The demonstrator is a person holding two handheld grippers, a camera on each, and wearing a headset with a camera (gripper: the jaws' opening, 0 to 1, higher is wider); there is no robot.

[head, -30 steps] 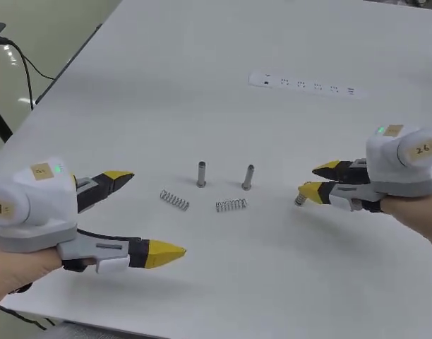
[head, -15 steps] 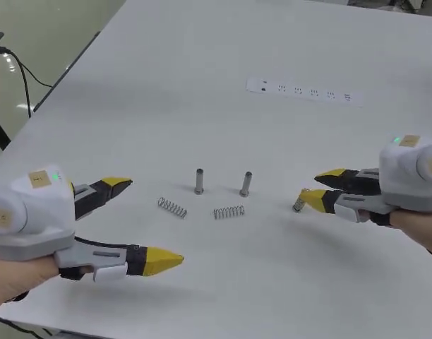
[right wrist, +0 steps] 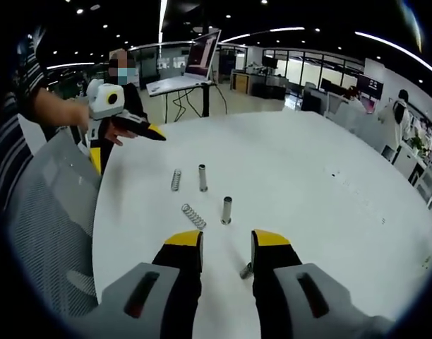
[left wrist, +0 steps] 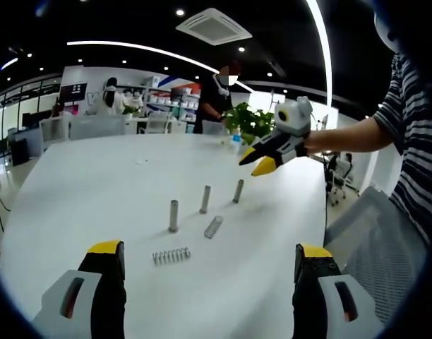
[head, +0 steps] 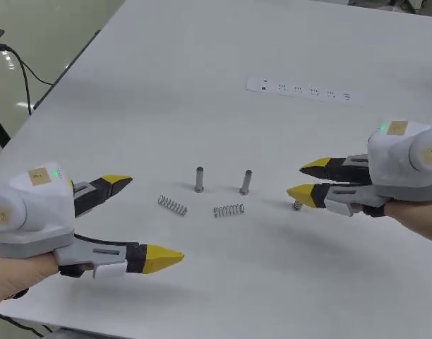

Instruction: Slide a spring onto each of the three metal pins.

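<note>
Springs lie loose on the bench just beside two upright pins. They look light, slippery and easily squashed, so each is probably best pinched gently at mid-coil. Left gripper gapes wide and empty; right gripper is narrow and empty, near a third pin.

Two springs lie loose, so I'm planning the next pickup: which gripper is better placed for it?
Left, probably. The left gripper is wide open, jaws aimed toward the nearer loose spring. The right gripper hovers by the third pin, off to the side, jaws only narrowly apart.
</note>
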